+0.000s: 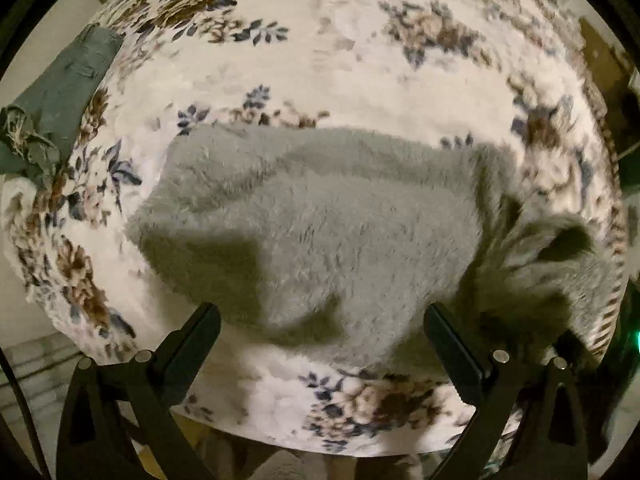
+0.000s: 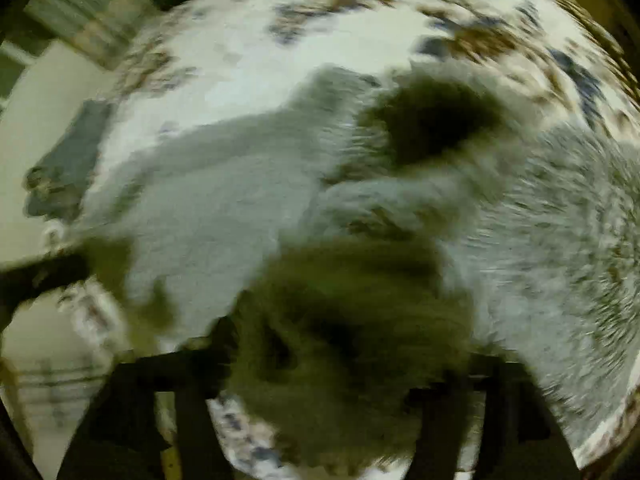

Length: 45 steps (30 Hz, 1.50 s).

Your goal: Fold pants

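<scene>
Grey, fluffy fleece pants [image 1: 320, 220] lie on a floral blanket [image 1: 360, 60] that covers the surface they rest on; the blanket is cream with brown and blue flower sprays. In the left wrist view the pants spread across the middle of the blanket as a broad, mostly flat patch, its near edge lying close to the blanket's near edge. Toward the blanket's right edge the fleece is bunched and lifted into a raised fold [image 1: 560, 248] with a dark hollow under it. The left gripper [image 1: 320, 328] hovers over the near edge of the pants with its two black fingers [image 1: 192, 344] spread wide apart, nothing between them, and their shadow falls across the fleece. At the blanket's left edge a dark green cloth [image 1: 60, 112] with a frayed end hangs beside the covering. The right wrist view is heavily blurred. It shows the pants [image 2: 208, 208] stretching from the blanket's left side toward its right edge, with a rumpled mass of fleece [image 2: 352, 320] sitting right at the right gripper [image 2: 332, 380]. That mass fills the space between the gripper's dark fingers [image 2: 192, 400], so the gripper seems to be clenched on the pants, though the blur hides the fingertips. A dark hollow [image 2: 432, 120] shows in the fabric beyond it, and the floral blanket [image 2: 260, 60] appears behind.
</scene>
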Motion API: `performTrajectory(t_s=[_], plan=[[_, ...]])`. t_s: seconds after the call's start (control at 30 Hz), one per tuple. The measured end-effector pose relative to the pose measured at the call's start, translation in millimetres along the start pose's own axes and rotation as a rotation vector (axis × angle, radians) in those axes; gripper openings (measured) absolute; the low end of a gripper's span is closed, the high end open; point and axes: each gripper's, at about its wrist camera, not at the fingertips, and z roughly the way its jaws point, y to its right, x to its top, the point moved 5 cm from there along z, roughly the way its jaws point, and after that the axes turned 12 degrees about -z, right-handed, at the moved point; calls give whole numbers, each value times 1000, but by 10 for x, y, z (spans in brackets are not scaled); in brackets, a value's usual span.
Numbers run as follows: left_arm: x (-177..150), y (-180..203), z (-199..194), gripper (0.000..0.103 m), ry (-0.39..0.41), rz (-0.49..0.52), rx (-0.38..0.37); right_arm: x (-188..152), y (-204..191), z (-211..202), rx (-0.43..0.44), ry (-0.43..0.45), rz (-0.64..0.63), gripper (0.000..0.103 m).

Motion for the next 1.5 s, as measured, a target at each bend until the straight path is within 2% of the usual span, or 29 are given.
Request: performTrajectory(t_s=[0.03, 0.1, 0.2, 0.3, 0.33, 0.47, 0.53, 0.57, 0.6, 0.63, 0.67, 0.73, 0.8, 0.83, 0.87, 1.0, 1.07, 1.13, 1.17, 1.23, 1.33, 1.4, 1.5], plan=[[28, 22, -50, 103, 7, -4, -24, -24, -52, -79, 35, 18, -9, 85], [63, 182, -149, 103, 9, 2, -98, -10, -77, -346, 112, 58, 12, 85], [85, 539, -196, 103, -14, 44, -198, -55, 128, -804, 163, 132, 95, 87], [62, 915, 3, 103, -41, 100, -214, -173, 683, -1134, 106, 156, 258, 88], [35, 1069, 151, 103, -73, 125, -221, -250, 877, -1183, 84, 156, 310, 88], [-32, 1482, 778, 103, -187, 170, -194, -556, 1752, -1201, -1, 130, 497, 88], [-84, 1608, 991, 101, -239, 187, -201, -657, 2100, -1114, 12, 111, 551, 88], [-119, 1658, 1090, 89, -260, 193, -206, -689, 2178, -1046, 25, 97, 566, 88], [-143, 1683, 1143, 62, -270, 197, -215, -713, 2262, -967, 44, 82, 582, 88], [-170, 1692, 1173, 46, -268, 202, -226, -729, 2320, -887, 71, 71, 595, 88], [-190, 1672, 1163, 22, -266, 203, -240, -743, 2386, -783, 100, 54, 609, 88], [-186, 1511, 1073, 18, -236, 175, -259, -742, 2486, -594, 129, 26, 644, 86], [-187, 1298, 1024, 17, -215, 158, -239, -723, 2587, -517, 133, 39, 665, 76], [-202, 1179, 1019, 17, -219, 137, -225, -697, 2605, -489, 129, 36, 666, 69], [-211, 1104, 995, 17, -228, 119, -231, -657, 2624, -458, 120, 28, 660, 66], [-200, 979, 742, 25, -222, 83, -264, -441, 2489, -589, 85, 14, 592, 66], [-161, 960, 553, 30, -186, 88, -271, -355, 2417, -750, 98, 37, 572, 66], [-95, 998, 379, 36, -141, 110, -274, -283, 2366, -884, 97, 58, 550, 67], [-63, 1042, 300, 43, -124, 122, -272, -230, 2349, -911, 97, 55, 528, 67], [5, 1261, 135, 48, -102, 158, -295, -173, 2361, -894, 53, 10, 489, 67], [-12, 1863, -7, 53, -97, 314, -311, -281, 2422, -884, 3, -35, 507, 67], [-137, 2425, -33, 56, -125, 481, -314, -570, 2482, -922, 25, -37, 626, 67], [-375, 3069, 18, 56, -151, 711, -268, -1090, 2538, -933, 110, 9, 853, 67]])
